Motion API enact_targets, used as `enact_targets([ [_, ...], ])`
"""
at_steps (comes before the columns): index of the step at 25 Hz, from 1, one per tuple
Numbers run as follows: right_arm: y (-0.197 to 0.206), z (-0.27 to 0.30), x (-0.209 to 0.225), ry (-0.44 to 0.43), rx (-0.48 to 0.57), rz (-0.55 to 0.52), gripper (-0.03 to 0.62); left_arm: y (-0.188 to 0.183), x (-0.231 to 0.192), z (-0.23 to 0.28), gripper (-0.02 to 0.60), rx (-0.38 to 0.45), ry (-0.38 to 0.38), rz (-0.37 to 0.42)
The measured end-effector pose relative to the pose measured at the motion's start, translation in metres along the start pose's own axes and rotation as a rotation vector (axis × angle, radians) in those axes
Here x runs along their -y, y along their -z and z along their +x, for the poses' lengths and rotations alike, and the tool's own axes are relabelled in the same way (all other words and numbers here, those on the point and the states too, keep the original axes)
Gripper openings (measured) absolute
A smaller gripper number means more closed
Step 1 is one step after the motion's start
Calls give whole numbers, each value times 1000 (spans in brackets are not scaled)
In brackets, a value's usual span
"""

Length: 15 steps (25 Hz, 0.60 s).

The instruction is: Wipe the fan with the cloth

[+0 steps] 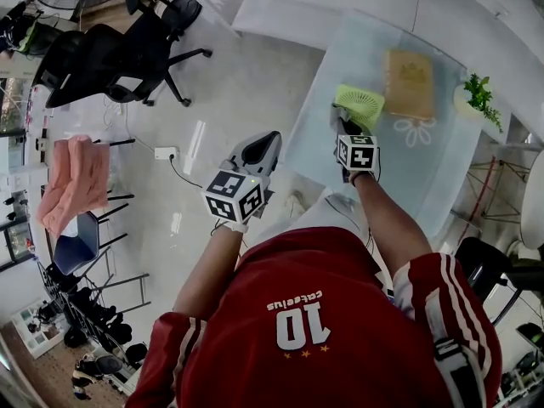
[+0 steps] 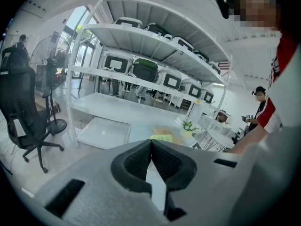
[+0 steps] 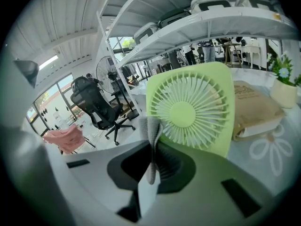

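A small lime-green desk fan stands on the glass table, facing my right gripper. My right gripper is shut on a thin grey cloth, whose edge sticks up just in front of the fan's left grille; whether it touches I cannot tell. From the head view the right gripper is right at the near edge of the fan. My left gripper hovers off the table's left side above the floor, shut with nothing in it. The fan shows small and far in the left gripper view.
A brown paper package lies just behind the fan, with a small potted plant to its right. White shelving stands behind the table. Black office chairs and a rack with pink cloth stand on the floor to the left.
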State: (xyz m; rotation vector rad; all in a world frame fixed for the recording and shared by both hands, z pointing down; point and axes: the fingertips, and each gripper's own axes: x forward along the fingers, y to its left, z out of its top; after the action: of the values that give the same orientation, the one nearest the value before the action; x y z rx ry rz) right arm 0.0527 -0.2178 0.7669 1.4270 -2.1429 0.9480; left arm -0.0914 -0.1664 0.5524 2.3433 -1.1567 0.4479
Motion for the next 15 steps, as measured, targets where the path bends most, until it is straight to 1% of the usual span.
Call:
enact_targets([
  [15, 3, -15, 22, 34, -10, 16, 23, -11, 16, 15, 5, 9, 48, 22],
])
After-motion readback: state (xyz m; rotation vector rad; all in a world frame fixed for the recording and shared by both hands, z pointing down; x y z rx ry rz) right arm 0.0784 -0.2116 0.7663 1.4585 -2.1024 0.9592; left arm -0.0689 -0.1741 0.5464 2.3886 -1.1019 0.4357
